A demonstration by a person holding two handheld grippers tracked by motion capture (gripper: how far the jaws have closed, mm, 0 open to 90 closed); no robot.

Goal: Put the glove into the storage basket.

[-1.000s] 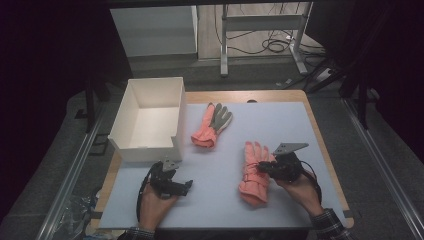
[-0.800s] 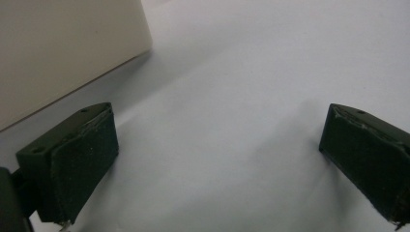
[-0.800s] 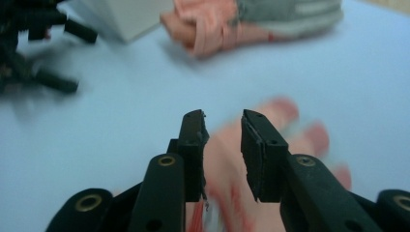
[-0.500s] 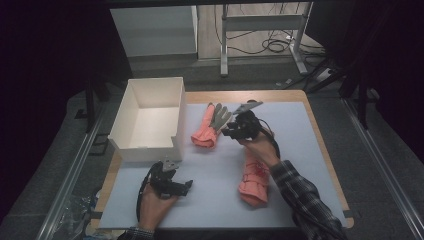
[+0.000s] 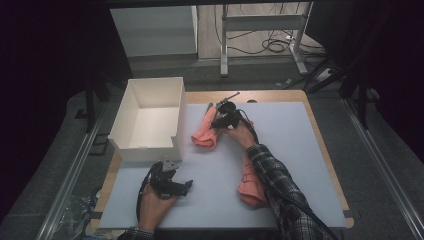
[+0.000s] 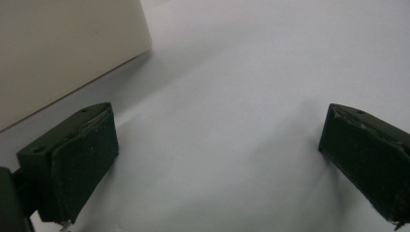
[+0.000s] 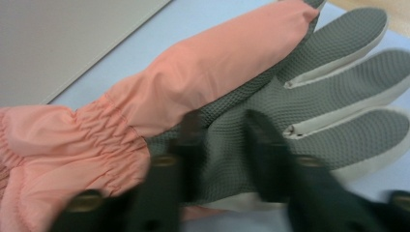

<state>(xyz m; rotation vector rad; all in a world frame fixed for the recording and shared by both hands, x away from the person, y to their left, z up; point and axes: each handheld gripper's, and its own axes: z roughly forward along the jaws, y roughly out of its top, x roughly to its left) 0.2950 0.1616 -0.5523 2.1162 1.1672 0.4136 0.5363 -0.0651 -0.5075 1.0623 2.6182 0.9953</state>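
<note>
The white box point(image 5: 150, 120) blocks the upper left of the mat point(image 5: 300, 150) in the high view, its near wall just above the left gripper point(image 5: 175, 185). One glove point(image 5: 206, 131) lies just right of the box, under the right gripper point(image 5: 222, 117). The second glove point(image 5: 250, 182) lies at lower centre beneath the sleeve point(image 5: 280, 190). The mat's right side and the strip between left gripper and second glove stand open.
</note>
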